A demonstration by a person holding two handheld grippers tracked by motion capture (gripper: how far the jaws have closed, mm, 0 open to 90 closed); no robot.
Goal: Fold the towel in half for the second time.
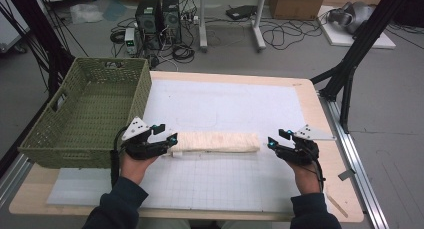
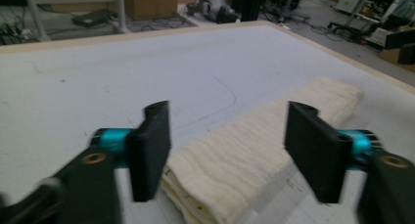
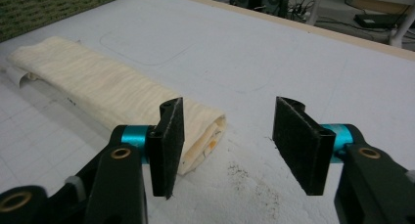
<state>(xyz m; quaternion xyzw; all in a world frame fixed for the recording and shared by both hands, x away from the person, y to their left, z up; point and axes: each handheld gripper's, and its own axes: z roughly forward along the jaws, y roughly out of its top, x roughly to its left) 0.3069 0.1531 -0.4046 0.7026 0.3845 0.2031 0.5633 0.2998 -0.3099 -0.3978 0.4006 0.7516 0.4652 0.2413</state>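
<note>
A folded cream towel (image 1: 217, 142) lies mid-frame on the white worktop (image 1: 225, 109). The left claw (image 1: 167, 134) and the right claw (image 1: 276, 139) flank its ends, both wide and holding nothing.

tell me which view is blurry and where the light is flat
Left gripper view: jaws of the left gripper smeared, folded cloth soft. Right gripper view: right gripper and cloth crisp. High view: even light on the table, faint shadows.

No readable text, labels or numbers anywhere.
</note>
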